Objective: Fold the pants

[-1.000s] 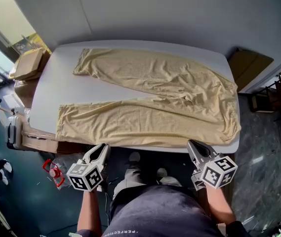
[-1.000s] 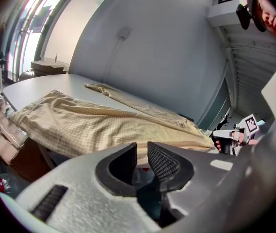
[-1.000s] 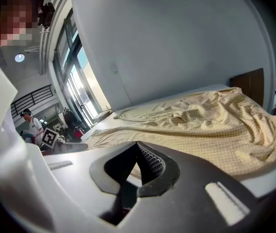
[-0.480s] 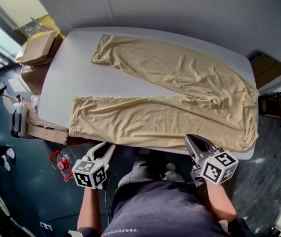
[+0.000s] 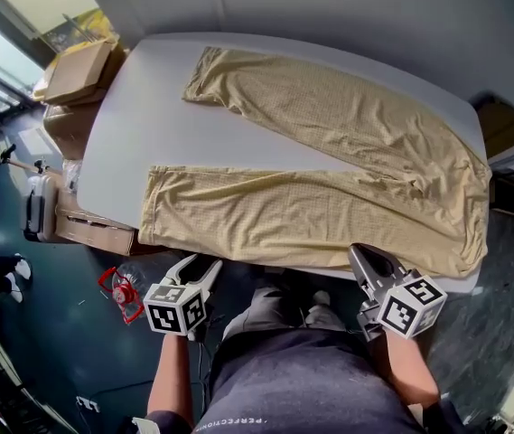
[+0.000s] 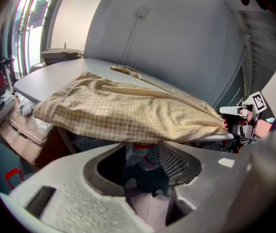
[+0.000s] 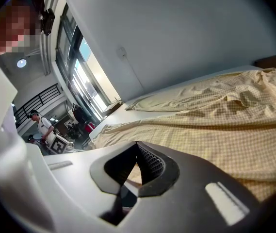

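Yellow checked pants (image 5: 329, 179) lie spread flat on the pale table (image 5: 139, 125), both legs pointing left and the waist at the right. My left gripper (image 5: 200, 264) hovers just below the table's front edge, under the near leg's cuff end. Its jaws have just been opening and stand apart with nothing between them; in the left gripper view (image 6: 142, 154) the near leg (image 6: 128, 110) hangs over the edge ahead. My right gripper (image 5: 362, 253) is shut and empty, at the front edge near the waist. In the right gripper view (image 7: 137, 152) the cloth (image 7: 215, 120) lies just beyond the tips.
Cardboard boxes (image 5: 80, 70) stand off the table's left end, with a pale case (image 5: 40, 215) below them. A red object (image 5: 123, 289) lies on the floor by my left gripper. A brown board (image 5: 509, 125) leans at the far right. A person stands far off (image 7: 43, 125).
Both grippers have come closer to the table's front edge, and the left one's jaws have spread wider. The pants have not moved on the table.
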`<action>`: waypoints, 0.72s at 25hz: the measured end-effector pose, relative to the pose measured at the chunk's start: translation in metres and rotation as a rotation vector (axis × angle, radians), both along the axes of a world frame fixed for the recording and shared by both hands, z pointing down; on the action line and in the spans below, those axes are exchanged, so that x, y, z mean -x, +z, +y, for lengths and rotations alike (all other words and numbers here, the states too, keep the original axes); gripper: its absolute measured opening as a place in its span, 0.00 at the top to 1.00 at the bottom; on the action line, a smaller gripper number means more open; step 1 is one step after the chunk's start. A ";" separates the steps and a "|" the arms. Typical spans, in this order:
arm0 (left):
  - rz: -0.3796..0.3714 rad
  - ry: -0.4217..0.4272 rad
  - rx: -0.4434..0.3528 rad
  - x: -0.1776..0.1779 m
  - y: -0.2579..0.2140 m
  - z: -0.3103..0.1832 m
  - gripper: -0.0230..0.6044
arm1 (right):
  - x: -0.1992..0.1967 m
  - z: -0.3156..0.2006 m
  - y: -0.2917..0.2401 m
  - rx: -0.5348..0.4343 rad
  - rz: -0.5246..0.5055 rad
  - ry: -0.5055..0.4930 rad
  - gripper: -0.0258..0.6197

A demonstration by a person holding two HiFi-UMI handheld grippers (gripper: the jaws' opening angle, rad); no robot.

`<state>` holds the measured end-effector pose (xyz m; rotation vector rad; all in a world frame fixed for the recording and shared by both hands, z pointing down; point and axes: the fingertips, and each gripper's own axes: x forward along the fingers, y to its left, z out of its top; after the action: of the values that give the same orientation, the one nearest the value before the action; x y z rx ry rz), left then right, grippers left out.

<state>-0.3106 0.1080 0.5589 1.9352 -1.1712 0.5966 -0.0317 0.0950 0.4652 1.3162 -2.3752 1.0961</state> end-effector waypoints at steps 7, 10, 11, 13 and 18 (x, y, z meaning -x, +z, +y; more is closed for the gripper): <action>0.208 0.037 0.032 -0.027 0.007 -0.006 0.41 | 0.000 -0.001 0.000 0.012 0.033 0.014 0.96; 0.207 0.073 0.013 -0.031 -0.003 -0.009 0.40 | 0.003 -0.002 -0.001 0.010 0.047 0.011 0.96; 0.200 0.091 0.018 -0.031 -0.006 -0.007 0.39 | 0.003 -0.003 0.000 0.008 0.049 0.010 0.96; 0.189 0.131 0.027 -0.031 -0.012 -0.002 0.39 | 0.004 -0.005 0.000 0.006 0.046 0.008 0.96; 0.212 0.127 -0.009 -0.027 -0.037 -0.011 0.46 | 0.010 -0.007 0.000 0.009 0.036 0.003 0.96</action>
<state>-0.2837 0.0974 0.5221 2.0357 -0.9253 0.4391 -0.0422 0.0878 0.4653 1.3258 -2.3412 1.0736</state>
